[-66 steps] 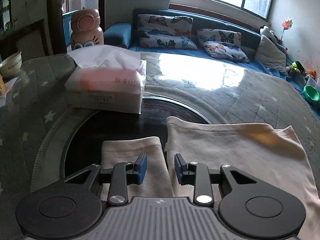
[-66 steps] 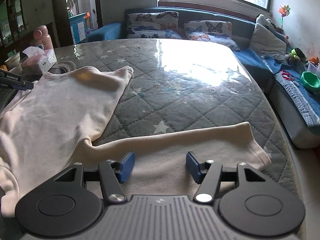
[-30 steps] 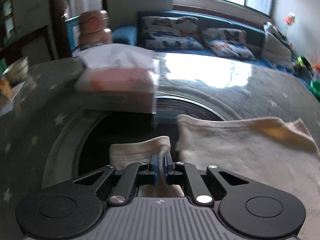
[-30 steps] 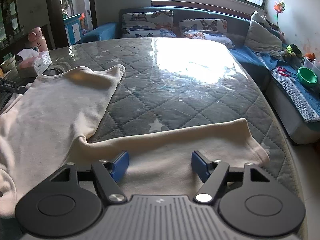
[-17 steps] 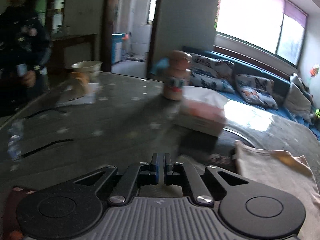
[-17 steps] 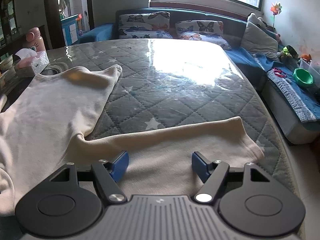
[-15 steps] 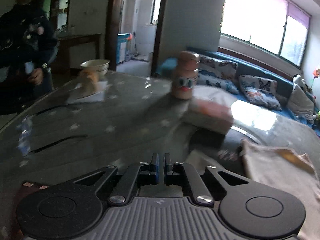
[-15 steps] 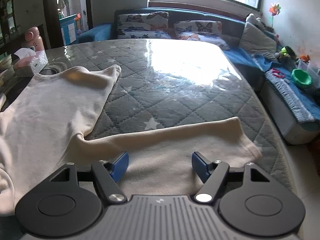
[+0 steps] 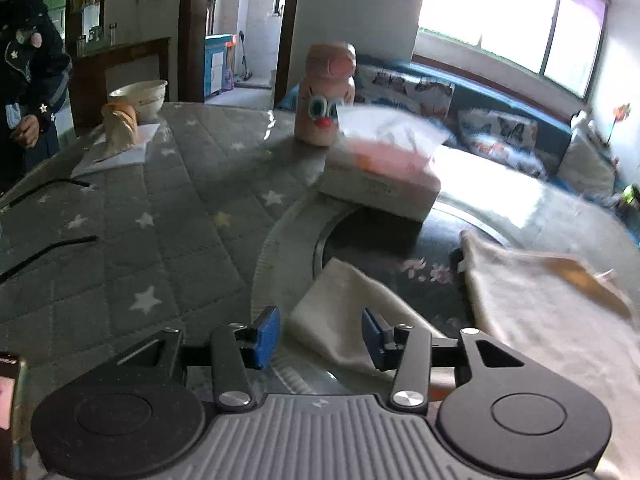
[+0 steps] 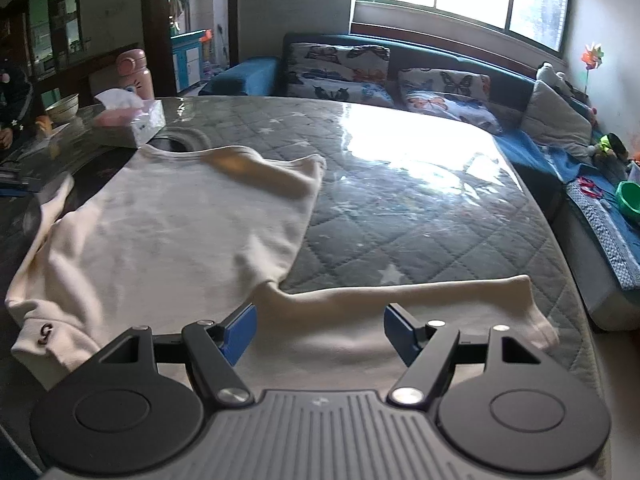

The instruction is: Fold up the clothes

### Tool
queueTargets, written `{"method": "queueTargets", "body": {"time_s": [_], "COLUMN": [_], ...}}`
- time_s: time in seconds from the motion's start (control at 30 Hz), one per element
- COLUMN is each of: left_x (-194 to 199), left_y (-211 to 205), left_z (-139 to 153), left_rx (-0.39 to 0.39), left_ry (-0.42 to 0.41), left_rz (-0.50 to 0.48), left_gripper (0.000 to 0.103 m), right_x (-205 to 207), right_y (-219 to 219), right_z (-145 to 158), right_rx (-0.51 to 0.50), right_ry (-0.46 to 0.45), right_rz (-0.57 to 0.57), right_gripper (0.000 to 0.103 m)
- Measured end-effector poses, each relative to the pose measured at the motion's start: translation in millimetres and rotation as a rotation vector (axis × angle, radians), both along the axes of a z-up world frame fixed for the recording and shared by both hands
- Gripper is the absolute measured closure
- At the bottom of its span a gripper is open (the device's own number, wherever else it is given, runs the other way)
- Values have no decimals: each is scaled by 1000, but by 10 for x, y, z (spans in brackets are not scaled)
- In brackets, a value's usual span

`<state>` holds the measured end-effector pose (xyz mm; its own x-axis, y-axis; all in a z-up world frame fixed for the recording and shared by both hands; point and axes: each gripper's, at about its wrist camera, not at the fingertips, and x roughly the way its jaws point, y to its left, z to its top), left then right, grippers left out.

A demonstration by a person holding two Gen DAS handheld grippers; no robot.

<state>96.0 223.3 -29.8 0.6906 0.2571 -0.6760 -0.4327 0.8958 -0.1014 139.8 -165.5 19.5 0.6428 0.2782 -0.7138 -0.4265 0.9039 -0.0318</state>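
My left hand-held gripper (image 9: 319,336) has its blue pads spread apart, holding nothing; one sleeve (image 9: 344,312) of the cream shirt (image 10: 192,232) lies between and beyond the pads, though I cannot tell whether they touch it. My right hand-held gripper (image 10: 320,330) is spread wider and is empty too, its pads hovering over the other sleeve (image 10: 420,300), which stretches toward 3 o'clock. The shirt body lies flat on the quilted surface (image 10: 420,208) toward 10 o'clock from my right gripper, neckline at the far end. A tissue box (image 9: 380,184) stands at 12 o'clock from my left gripper with a tissue sticking out of its top, a pink bottle (image 9: 326,96) just behind it. A white bowl (image 9: 138,98) sits at 10 o'clock; its contents are hidden.
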Motion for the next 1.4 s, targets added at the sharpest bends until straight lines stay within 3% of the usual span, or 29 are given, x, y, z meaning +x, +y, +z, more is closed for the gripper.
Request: {"method": "queueTargets", "body": {"time_s": [0.03, 0.1, 0.2, 0.37, 0.63, 0.9, 1.03, 1.13, 1.23, 1.4], "left_x": [48, 81, 65, -123, -822, -1013, -994, -922, -781, -430], "left_y": [-12, -21, 20, 153, 441, 580, 527, 344, 24, -664], "left_z": [-53, -113, -146, -80, 230, 57, 150, 311, 402, 290], "left_rx": [-2, 13, 18, 9, 54, 86, 109, 96, -23, -101], "left_ry": [20, 22, 16, -7, -69, 56, 37, -16, -59, -44], "left_rz": [-6, -3, 15, 73, 175, 196, 220, 149, -70, -336], "left_gripper": [58, 79, 95, 98, 98, 98, 93, 93, 92, 89], "right_x": [-8, -13, -18, -31, -140, -275, -362, -405, -376, -171], "right_y": [3, 10, 12, 14, 40, 239, 405, 463, 425, 183], "right_z": [2, 3, 0, -24, 30, 65, 15, -2, 50, 47], "right_rx": [1, 4, 6, 10, 18, 29, 12, -5, 7, 24], "right_ry": [1, 3, 6, 10, -5, 2, 26, 31, 15, 6], "right_rz": [1, 3, 4, 1, 19, 117, 192, 223, 211, 99], "right_gripper": [31, 30, 30, 30, 30, 30, 30, 30, 30, 30]}}
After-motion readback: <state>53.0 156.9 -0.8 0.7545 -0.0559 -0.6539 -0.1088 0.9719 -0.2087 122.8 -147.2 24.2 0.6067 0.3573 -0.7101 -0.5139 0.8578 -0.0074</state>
